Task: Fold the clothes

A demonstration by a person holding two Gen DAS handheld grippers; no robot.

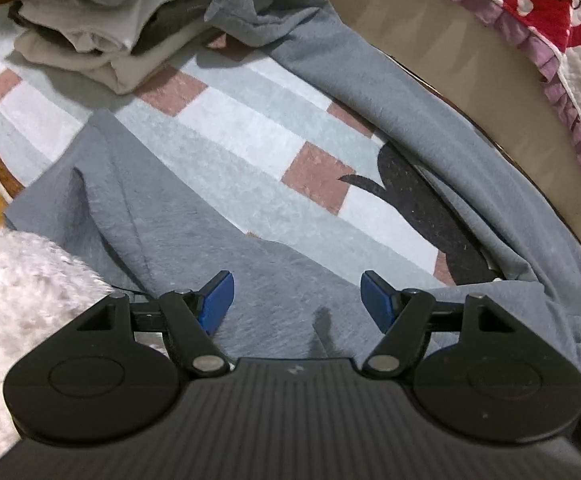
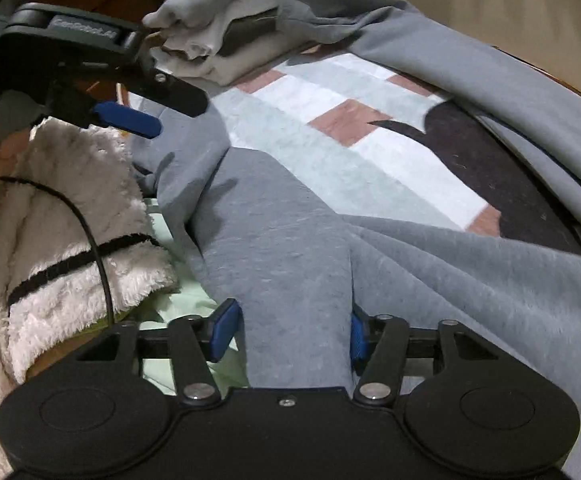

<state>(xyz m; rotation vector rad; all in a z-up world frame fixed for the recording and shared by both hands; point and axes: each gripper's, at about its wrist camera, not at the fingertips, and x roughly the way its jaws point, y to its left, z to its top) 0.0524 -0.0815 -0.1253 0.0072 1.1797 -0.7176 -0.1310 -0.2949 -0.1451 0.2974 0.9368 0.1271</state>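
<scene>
A grey sweatshirt (image 1: 178,216) lies spread over a rug (image 1: 226,120) with pale blue, white and dusty pink blocks and a black shape (image 1: 422,200) printed on it. One long stretch of the grey fabric, probably a sleeve (image 1: 390,92), runs along the far side against a beige panel (image 1: 470,60), above which hangs a white quilt (image 1: 570,40) with a purple frilled edge and a red appliqué. Its far end reaches a stack of folded clothes (image 1: 90,20) in greys, whites and beige sitting at the far corner of the rug.

The left tool (image 1: 297,300) hangs just above the near part of the sweatshirt with its 2 blue pads (image 1: 218,296) spread wide and nothing between them. Beside it, on the left, is a fluffy white sleeve (image 1: 18,300).

The right tool (image 2: 292,332) has a raised fold of the grey sweatshirt (image 2: 290,272) between its blue pads (image 2: 224,330), which sit against either side of the fold; whether they are actually squeezing it I cannot tell, since the gap is still fairly wide. From this side the left tool (image 2: 130,116) shows in the upper left, held over the sweatshirt's crumpled edge, with a thin black cable (image 2: 90,232) trailing across the person's fluffy white sleeve (image 2: 70,220), which has a black stripe. A bit of pale green fabric (image 2: 182,312) peeks out under the grey cloth near the right tool.
</scene>
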